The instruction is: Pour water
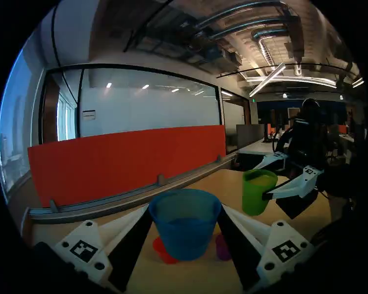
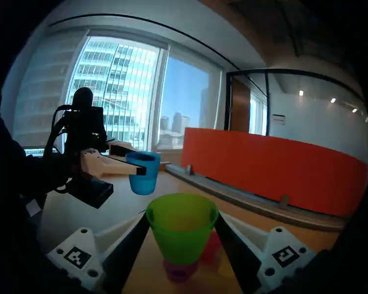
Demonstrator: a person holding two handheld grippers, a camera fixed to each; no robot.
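Over the bench (image 1: 228,182), which has an orange wall (image 1: 125,161) along its far edge, two cups are held up in the air. The left hand-held gripper (image 1: 185,218) is clamped on the blue cup (image 1: 184,206). One finger presses each side, so the cup sits right between the fingers and stands up straight. Water (image 1: 184,237) seems to fill the blue cup about halfway. The right hand-held gripper (image 2: 181,220) is clamped on the green cup (image 2: 181,230) in the same way, and that cup is upright too. It looks empty, but its bottom is hard to see. The two cups are near each other but not touching, with a gap of air between them.

Water could spill from here. If the blue cup tips while the green cup is off to the side, the water would miss. It would land on the bench, or on the small red cup (image 1: 162,251) and purple cup (image 1: 222,247) that sit below. So the blue cup's rim most likely has to come just above the green cup's mouth first. Tipping fast could make the water slosh over the far side of the green cup. Both cups look smooth and get thinner toward the bottom, so one might slide down through the fingers if the squeeze goes soft. A bump between the cups could also shake water out.
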